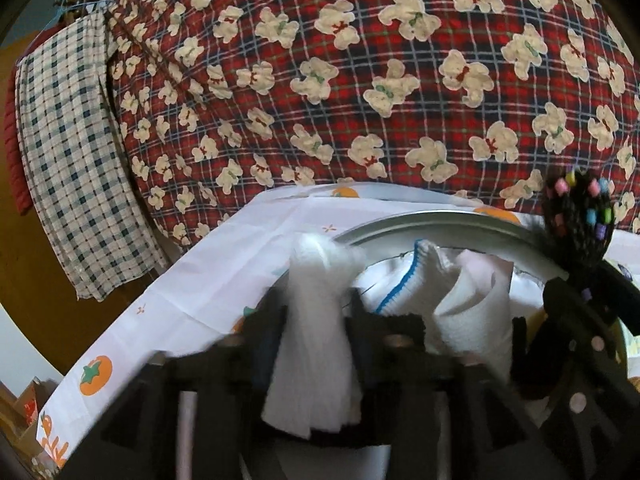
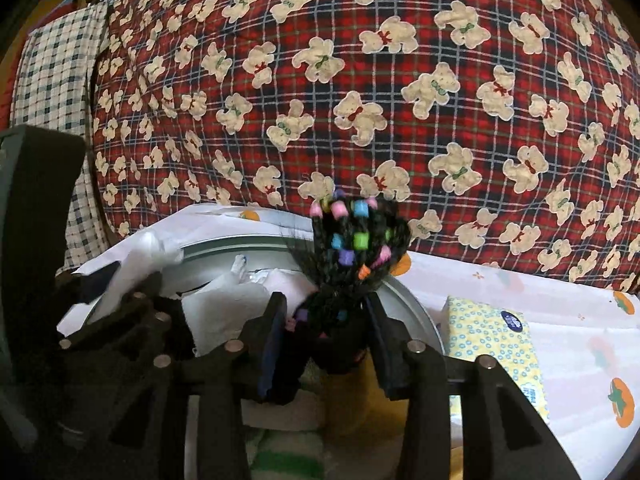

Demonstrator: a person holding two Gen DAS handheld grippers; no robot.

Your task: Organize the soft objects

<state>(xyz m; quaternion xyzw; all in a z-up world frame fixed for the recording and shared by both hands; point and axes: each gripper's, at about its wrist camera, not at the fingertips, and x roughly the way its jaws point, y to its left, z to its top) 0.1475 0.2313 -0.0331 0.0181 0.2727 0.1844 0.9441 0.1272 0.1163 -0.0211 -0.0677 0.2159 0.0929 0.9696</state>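
A white rolled cloth (image 1: 316, 344) stands between the left gripper (image 1: 320, 320)'s parted fingers, which do not press it, above a round metal basin (image 1: 440, 218) of white cloths. The right gripper (image 2: 326, 320)'s fingers flank a black beaded tassel (image 2: 352, 248); whether they grip it I cannot tell. A teddy-bear quilt (image 2: 360, 80) hangs behind.

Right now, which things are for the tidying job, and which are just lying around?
For the job: white cloth, black beaded toy, metal basin, blue-edged glove.
Just lying about: tissue pack, teddy-bear quilt, checked cloth.
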